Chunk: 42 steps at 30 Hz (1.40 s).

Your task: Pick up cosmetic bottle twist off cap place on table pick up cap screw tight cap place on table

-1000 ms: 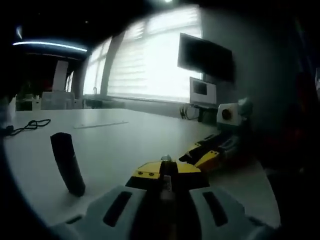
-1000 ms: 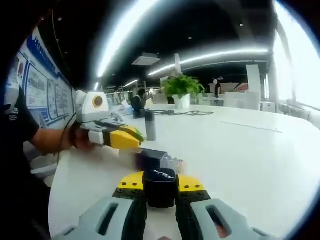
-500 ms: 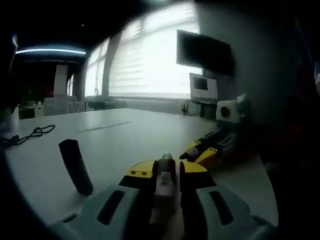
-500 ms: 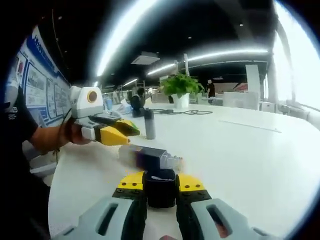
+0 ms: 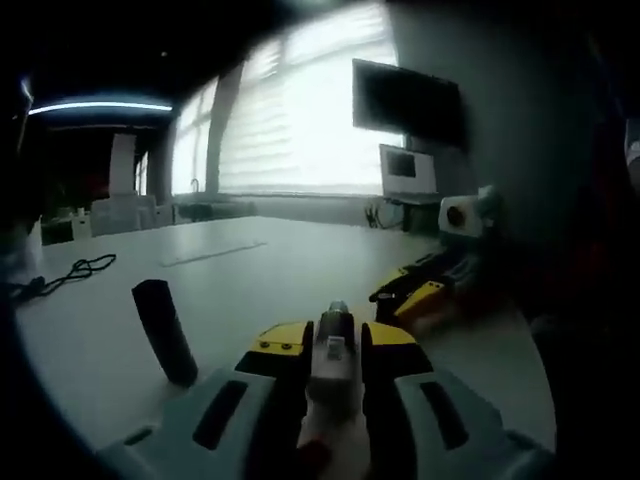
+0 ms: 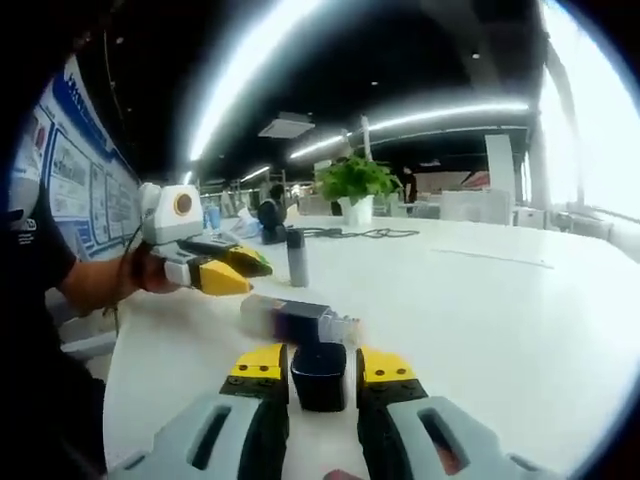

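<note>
Bottle (image 5: 330, 350), pale and lying along the left gripper (image 5: 330, 345), sits pinched between its yellow-tipped jaws, neck pointing out over the white desk (image 5: 270, 270). In the left gripper view a dark tube (image 5: 165, 330) stands on the desk to the left, leaning a little, with a black cable (image 5: 70, 272) farther back near the edge, bright blinds (image 5: 300, 120) behind, and a dark screen (image 5: 408, 100) on the wall to the right; the right gripper (image 5: 420, 295) comes in from that side, low over the desk. In the right gripper view a person's hand (image 6: 150, 275) at the left holds the left gripper (image 6: 225, 272), and the bottle (image 6: 295, 320) reaches from its jaws across the desk (image 6: 480, 310) toward the camera. The black cap (image 6: 320, 372) sits between the right gripper's (image 6: 320, 365) jaws, which stand slightly parted with a thin gap on each side of it. The tube (image 6: 296, 256) stands upright beyond, and a potted plant (image 6: 355, 185) farther back.
</note>
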{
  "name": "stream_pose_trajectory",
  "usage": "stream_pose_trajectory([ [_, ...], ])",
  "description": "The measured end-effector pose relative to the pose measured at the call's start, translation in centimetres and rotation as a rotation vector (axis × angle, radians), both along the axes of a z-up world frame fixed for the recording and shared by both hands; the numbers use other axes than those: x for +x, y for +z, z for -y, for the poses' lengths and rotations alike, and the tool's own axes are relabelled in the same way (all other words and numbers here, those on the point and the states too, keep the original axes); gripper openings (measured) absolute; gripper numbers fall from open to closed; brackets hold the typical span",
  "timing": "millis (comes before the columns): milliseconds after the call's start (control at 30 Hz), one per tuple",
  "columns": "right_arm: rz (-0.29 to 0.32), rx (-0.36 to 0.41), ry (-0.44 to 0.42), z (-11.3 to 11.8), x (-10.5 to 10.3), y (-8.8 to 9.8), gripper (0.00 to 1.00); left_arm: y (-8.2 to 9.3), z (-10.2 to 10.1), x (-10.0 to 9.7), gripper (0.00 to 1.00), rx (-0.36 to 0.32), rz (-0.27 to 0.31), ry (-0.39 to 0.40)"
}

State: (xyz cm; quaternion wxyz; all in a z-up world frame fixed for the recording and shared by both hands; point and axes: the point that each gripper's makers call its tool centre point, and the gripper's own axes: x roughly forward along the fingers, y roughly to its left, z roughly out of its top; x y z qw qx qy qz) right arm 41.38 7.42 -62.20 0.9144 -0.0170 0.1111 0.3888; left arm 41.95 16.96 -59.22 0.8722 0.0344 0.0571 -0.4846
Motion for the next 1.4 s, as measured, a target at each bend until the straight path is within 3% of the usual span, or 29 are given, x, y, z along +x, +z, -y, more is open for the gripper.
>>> stream_pose_trajectory([
  [133,0.026,0.062,0.007,0.2,-0.5,1.2,0.2,0.0,-0.2,-0.2,0.13,0.02,0.005,-0.001],
  [333,0.048,0.102,0.002,0.5,-0.7,1.6,0.2,0.2,-0.1,-0.4,0.15,0.057,0.007,-0.009],
  [667,0.077,0.157,-0.015,1.3,-0.7,2.5,0.19,1.2,1.2,-0.1,0.22,0.184,-0.021,-0.049],
  [733,0.079,0.171,-0.021,1.4,-0.7,2.7,0.18,1.2,1.6,0.0,0.22,0.223,-0.027,-0.059],
  [867,0.087,0.162,-0.017,1.3,-0.9,2.6,0.18,0.2,2.4,0.3,0.22,0.371,-0.062,-0.1],
  [1033,0.091,0.164,-0.018,1.4,-1.0,2.7,0.18,0.2,3.4,0.8,0.25,0.438,-0.076,-0.126],
  [1200,0.093,0.16,-0.03,1.6,-0.9,2.6,0.18,-0.4,4.5,1.4,0.27,0.509,-0.137,-0.16],
  [1333,0.092,0.16,-0.031,1.6,-0.9,2.6,0.18,-1.6,4.9,1.9,0.28,0.603,-0.188,-0.186],
  [1400,0.087,0.166,-0.038,1.7,-0.8,2.6,0.18,-1.9,5.4,2.4,0.28,0.624,-0.182,-0.195],
])
